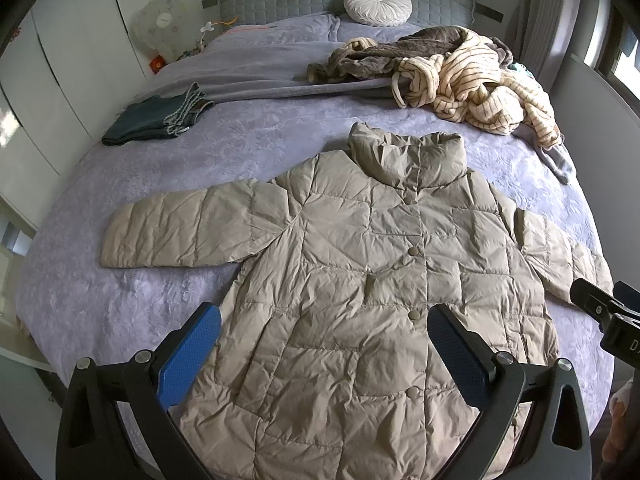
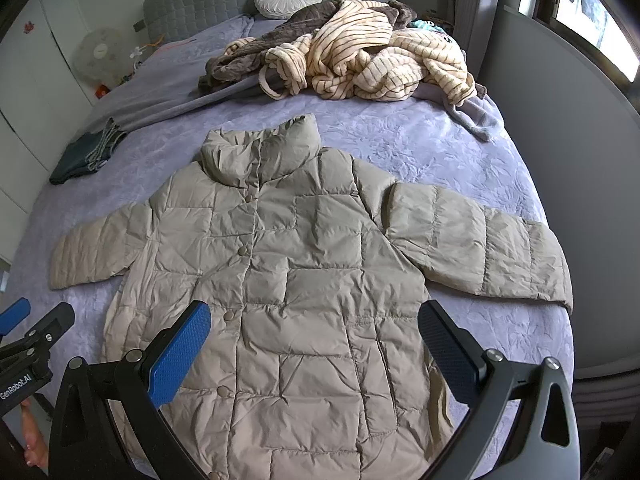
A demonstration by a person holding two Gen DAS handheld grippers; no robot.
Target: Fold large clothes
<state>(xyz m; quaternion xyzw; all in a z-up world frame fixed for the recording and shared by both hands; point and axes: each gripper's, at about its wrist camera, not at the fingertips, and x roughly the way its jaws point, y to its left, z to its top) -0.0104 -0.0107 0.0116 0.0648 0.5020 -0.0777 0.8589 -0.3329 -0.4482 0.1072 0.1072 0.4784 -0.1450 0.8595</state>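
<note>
While both tools hover over the padded coat (image 1: 360, 280), the left gripper (image 1: 324, 332) has its jaws spread wide and empty, and so does the right gripper (image 2: 314, 328). That beige coat lies buttoned and face up on the lilac bedspread (image 1: 120, 300), sleeves out to both sides; its hem is cut off at the lower edge of both views. Beyond its collar lies a heap of striped and brown clothes (image 2: 352, 60), with folded jeans (image 1: 156, 120) to the coat's left. Only the right wrist view shows the coat's right sleeve whole and a window (image 2: 596, 20); it also reads "GenRobot.AI" on the other tool. A fingertip (image 2: 34, 436) is just visible beneath it.
</note>
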